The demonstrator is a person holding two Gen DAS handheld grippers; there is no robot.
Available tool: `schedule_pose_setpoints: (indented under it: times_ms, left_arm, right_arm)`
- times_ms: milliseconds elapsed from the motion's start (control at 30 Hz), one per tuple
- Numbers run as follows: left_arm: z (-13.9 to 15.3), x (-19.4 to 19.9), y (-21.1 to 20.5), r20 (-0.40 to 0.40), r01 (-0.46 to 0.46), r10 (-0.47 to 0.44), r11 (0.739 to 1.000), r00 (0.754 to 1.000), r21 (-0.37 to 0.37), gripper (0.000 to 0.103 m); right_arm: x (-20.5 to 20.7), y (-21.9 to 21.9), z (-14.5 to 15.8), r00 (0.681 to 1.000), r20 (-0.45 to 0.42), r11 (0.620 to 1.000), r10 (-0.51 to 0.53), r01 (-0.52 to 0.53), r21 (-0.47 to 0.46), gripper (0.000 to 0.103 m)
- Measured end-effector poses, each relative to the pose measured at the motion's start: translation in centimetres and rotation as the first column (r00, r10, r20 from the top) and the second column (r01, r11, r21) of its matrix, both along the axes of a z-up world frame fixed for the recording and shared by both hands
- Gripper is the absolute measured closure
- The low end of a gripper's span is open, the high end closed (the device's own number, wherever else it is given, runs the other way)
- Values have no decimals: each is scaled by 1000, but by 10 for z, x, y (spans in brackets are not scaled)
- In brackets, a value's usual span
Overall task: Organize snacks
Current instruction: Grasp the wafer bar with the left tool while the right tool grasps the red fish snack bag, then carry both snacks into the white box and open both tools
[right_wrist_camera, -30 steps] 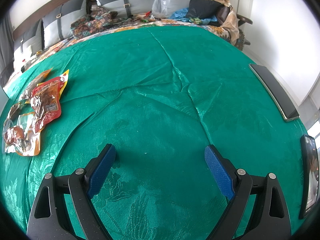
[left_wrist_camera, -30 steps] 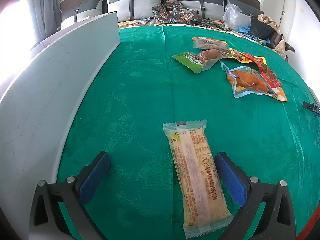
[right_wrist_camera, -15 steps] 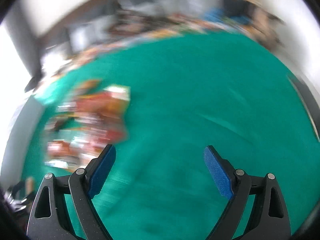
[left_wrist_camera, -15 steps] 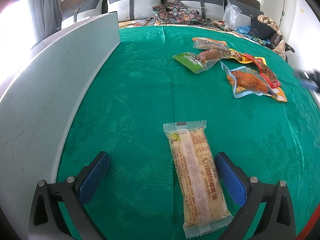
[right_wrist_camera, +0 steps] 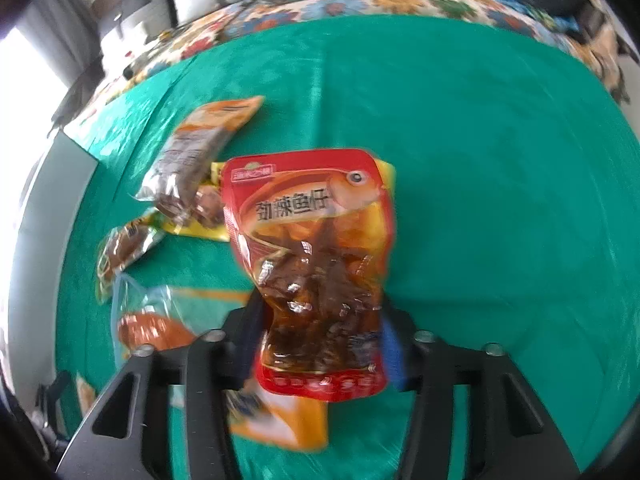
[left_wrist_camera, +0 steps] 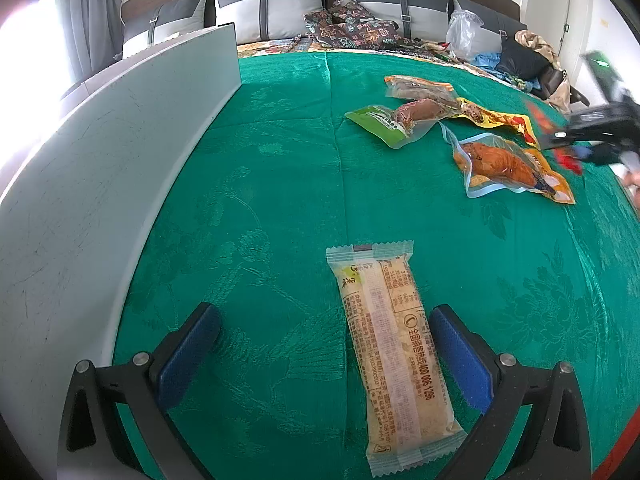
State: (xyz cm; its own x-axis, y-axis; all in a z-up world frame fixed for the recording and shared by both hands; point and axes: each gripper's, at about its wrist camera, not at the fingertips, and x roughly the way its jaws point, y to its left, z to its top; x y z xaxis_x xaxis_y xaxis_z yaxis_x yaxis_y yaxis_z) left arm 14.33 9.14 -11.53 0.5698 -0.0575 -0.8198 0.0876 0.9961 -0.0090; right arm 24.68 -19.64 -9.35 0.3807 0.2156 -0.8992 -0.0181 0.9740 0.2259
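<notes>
step: a red pouch [right_wrist_camera: 316,264] is gripped by the right gripper [right_wrist_camera: 320,344] and judged to be mid-pick, lifted off the pile for sorting.
next move: a carry to a chosen spot on the cloth [left_wrist_camera: 280,184] is called for, with the grip kept firm; the slick film is judged likely to slip.
left gripper [left_wrist_camera: 324,344]: held low over the cloth, jaws wide apart, nothing gripped.
bar [left_wrist_camera: 390,344]: laid flat between the left gripper's blue pads [left_wrist_camera: 456,360], nearer the right pad, apparently not touched.
board [left_wrist_camera: 100,184]: stood on edge to the left of the bar, running away toward the bed.
pile: beyond the bar and to its right, an orange pouch [left_wrist_camera: 508,168], a green pouch [left_wrist_camera: 384,120] and a yellow pouch [left_wrist_camera: 492,118] are left overlapping.
right gripper pose: seen blurred beyond the bar at far right, tilted above the pile; jaws closed on the red pouch's lower part, the pouch standing upright.
bed: pillows [left_wrist_camera: 272,12] and clutter are seen farthest off.
</notes>
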Motion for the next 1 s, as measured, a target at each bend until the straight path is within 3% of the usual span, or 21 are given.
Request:
schedule_pose_setpoints:
  times_ms: [200,500,700,733,800,833,1000]
  left_arm:
    - [0,0,0,0,0,0,1000,1000,0,0]
    - [1,-1,-2,-6,-4,4,1000,1000,8,0]
    - [4,-8,-5,-149,51,-49,999,988,8,2]
    - [5,-13,-8,-155,70,-67,997,986,16,10]
    - [11,-21,-14,-149,108,-105,994,983,11,38]
    - [15,-25,-18,-146,124,-121,992,982,14,70]
    - [22,-33,-7,-137,70,-77,996,988,-58,74]
  right_arm:
    - [-83,-41,34,996,79,992,-43,33,125,54]
    - [-195,-30,20,986,162,999,-45,42,24,53]
    - [-219,-34,11,977,186,993,-105,93,74,53]
    - [-219,-34,11,976,189,993,-106,93,78,53]
    - [-223,-36,10,976,188,992,-113,98,85,53]
    - [-224,-38,10,975,187,990,-118,102,93,53]
    - [-231,-41,15,972,193,987,-134,113,116,53]
